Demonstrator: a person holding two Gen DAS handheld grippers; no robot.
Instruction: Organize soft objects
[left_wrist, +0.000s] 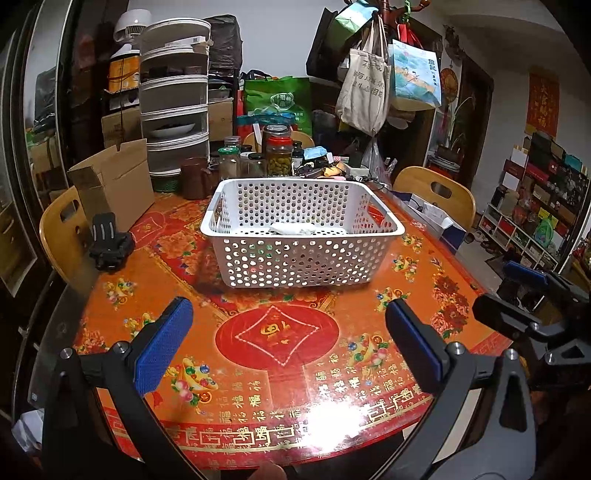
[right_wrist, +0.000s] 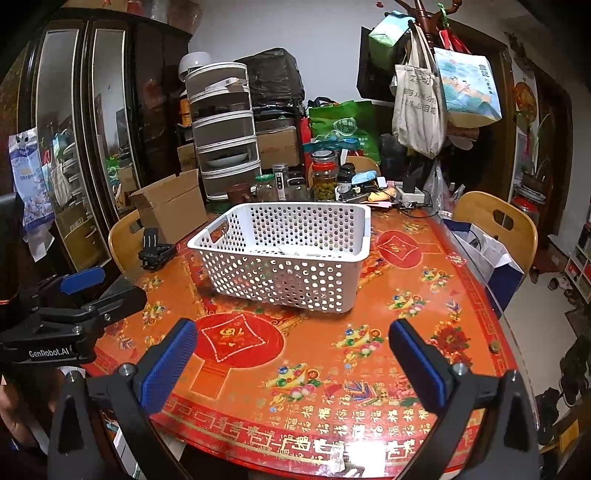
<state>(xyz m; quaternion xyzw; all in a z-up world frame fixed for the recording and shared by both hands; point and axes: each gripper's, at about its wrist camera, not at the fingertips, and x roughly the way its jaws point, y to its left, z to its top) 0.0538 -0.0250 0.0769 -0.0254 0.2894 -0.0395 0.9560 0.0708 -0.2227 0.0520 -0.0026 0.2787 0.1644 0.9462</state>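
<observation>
White basket sits at 12 o'clock from your left gripper, pale cloth lying crosswise inside; right gripper reads it at 11. Both jaws gape empty.

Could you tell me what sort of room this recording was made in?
Most likely a lived-in home dining room. A dining table with a festive red cover holds food jars, wooden chairs stand around it, and tote bags hang from a coat rack.

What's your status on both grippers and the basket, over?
Left gripper open, empty, above the table. Right gripper open, empty. White basket straight ahead, a pale soft bundle lying inside. Nothing between grippers and basket.
</observation>
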